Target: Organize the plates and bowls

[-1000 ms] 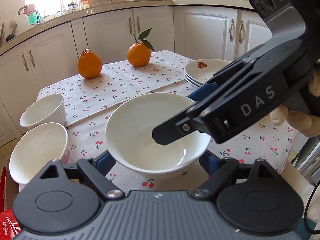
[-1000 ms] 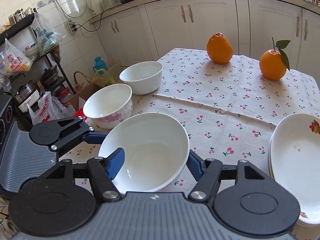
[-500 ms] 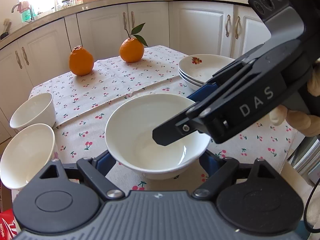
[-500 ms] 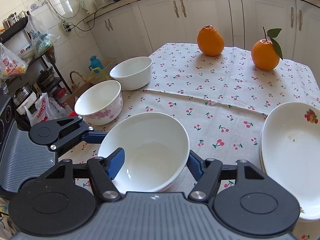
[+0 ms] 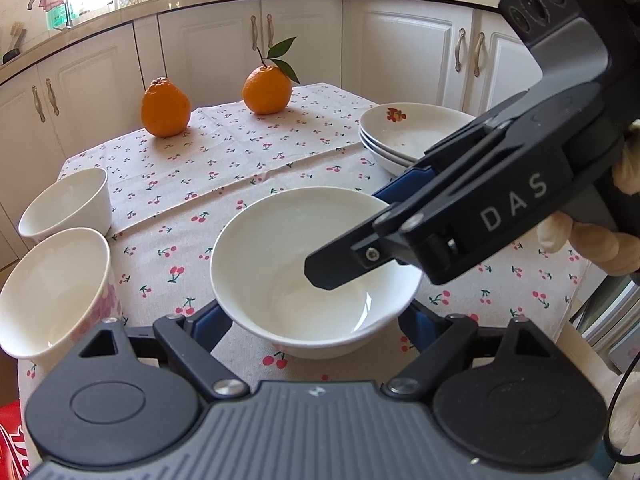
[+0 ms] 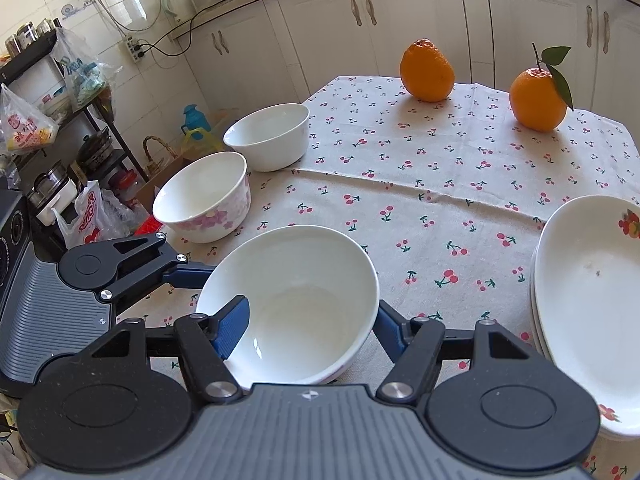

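The left gripper [image 5: 312,320] has its jaws half-wide around the white bowl [image 5: 280,248], with a blue pad [image 5: 208,324] pressed low against the outer wall at each side. The bowl sits in the near centre of both wrist views, just above the near part of the bench [image 6: 400,184], which is covered in a cherry-print cloth.

The right gripper [image 6: 308,328] comes in from 3 o'clock in the left wrist view, carried by a gloved hand [image 5: 592,236]. Its jaws are narrow and pinch the same bowl's wall, one finger [image 6: 234,326] inside the rim and the other outside it.

In the right wrist view, a bowl with a pink flower pattern [image 6: 200,200] stands at 10 o'clock of the held bowl, near the bench's left edge. A plain white bowl [image 6: 268,136] stands just behind it, close beside it; whether they touch I cannot tell. At 3 o'clock lies a stack of plates [image 6: 580,260], the top one bearing a red fruit print.

Farther off, at 1 o'clock, a knobbly orange [image 6: 427,72] and an orange with a leafy stem [image 6: 536,100] stand apart at the bench's far end. White cabinets [image 6: 420,20] close the view behind.
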Available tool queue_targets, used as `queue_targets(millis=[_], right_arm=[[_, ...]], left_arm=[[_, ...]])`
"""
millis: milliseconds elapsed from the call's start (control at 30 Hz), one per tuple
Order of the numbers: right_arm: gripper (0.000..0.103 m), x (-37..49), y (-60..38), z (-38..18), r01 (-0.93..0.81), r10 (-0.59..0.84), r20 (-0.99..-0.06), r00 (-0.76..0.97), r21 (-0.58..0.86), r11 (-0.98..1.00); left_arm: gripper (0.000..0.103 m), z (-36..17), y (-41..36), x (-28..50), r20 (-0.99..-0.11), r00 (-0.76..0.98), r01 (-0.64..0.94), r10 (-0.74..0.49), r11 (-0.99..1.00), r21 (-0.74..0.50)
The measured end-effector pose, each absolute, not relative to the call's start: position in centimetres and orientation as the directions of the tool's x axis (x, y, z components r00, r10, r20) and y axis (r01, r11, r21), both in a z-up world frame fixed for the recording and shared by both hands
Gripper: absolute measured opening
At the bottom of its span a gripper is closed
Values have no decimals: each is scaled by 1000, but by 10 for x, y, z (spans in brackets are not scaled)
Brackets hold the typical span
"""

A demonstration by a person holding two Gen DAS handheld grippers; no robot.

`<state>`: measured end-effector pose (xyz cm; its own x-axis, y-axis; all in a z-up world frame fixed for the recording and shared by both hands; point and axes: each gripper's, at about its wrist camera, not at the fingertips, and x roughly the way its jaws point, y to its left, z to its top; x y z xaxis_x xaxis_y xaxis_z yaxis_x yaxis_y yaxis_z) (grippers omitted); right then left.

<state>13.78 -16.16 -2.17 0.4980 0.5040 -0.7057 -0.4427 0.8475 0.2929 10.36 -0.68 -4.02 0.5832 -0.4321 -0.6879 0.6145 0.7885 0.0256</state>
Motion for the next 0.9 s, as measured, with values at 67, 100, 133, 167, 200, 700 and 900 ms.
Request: queue_targets(millis=[67,100,133,167,200,700,900], right_arm=[[77,137,-161,-22,-443,512,-699,500,302,844],[83,137,-161,-21,-443,518,-694,500,310,841],[86,137,-161,-21,-444,522,-687,505,312,840],[92,136,-161,-19,-444,522,-681,513,310,841],[96,137,-160,-18,-444,520,-676,521,305,842],[101,147,-115,8,-540,529,-661,532,217,813],[101,160,-83,19,-603,555,-659,508,187,775]], left_arm=[[91,-40,-5,101,-678,591,616,-437,787,30],[94,-39,-5,101,-675,594,618,-439,786,33],[97,-39,-4,99,-669,600,618,-439,786,38],[98,-38,-3,98,-664,606,615,-437,788,43],[98,-37,-2,98,-664,610,611,-433,791,45],[99,-24,67,85,-627,718,445,-302,892,80],[99,-29,93,98,-611,759,358,-223,928,106]])
